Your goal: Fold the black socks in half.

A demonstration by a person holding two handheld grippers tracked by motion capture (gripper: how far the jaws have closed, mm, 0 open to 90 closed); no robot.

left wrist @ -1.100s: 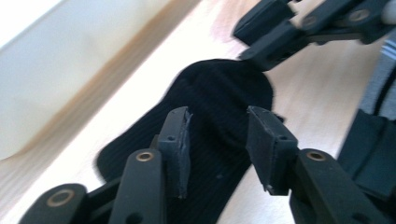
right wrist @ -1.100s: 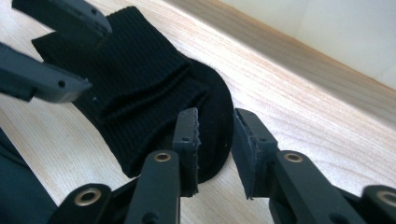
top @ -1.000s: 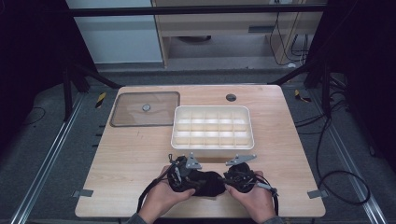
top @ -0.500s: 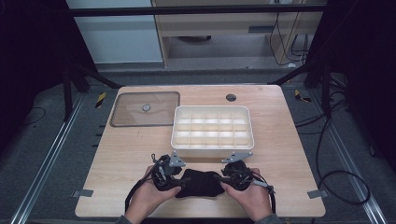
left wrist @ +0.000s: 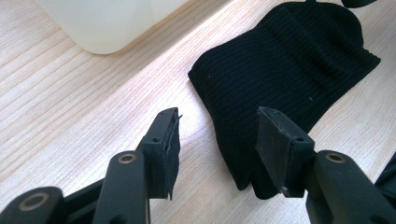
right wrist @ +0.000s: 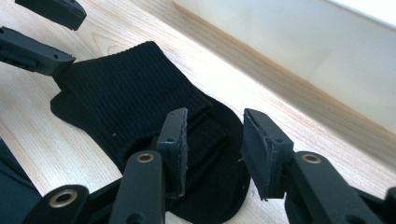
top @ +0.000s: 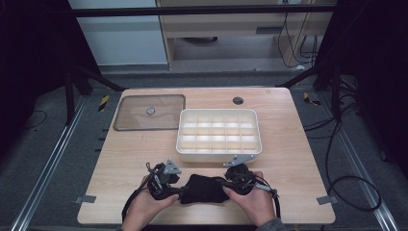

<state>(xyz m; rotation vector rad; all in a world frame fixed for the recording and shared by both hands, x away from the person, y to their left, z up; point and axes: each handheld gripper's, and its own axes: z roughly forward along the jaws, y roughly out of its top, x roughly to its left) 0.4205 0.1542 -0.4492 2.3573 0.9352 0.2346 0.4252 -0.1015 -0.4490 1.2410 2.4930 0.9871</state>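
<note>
A black ribbed sock (top: pixel 204 189) lies folded flat on the wooden table (top: pixel 298 144) near its front edge, between my two grippers. My left gripper (top: pixel 169 185) is at the sock's left end. In the left gripper view its jaws (left wrist: pixel 222 133) stand open and have just been opening; the sock (left wrist: pixel 280 60) has its edge between them, with no pad pressing on it. My right gripper (top: pixel 230 182) is at the sock's right end. Its jaws (right wrist: pixel 217 135) are open, having just widened a little, and straddle the sock's (right wrist: pixel 126 93) rolled end.
A white compartment box (top: pixel 219 153) stands just behind the sock, its wall close to both grippers (right wrist: pixel 303 51). A clear lid (top: pixel 149 112) with a round knob lies at the table's back left. A small dark hole (top: pixel 237 100) sits near the back edge.
My left hand has moved left and a little toward the front edge. The sock, earlier bunched between the hands, now lies spread wider between the grippers. The right hand has stayed in place.
</note>
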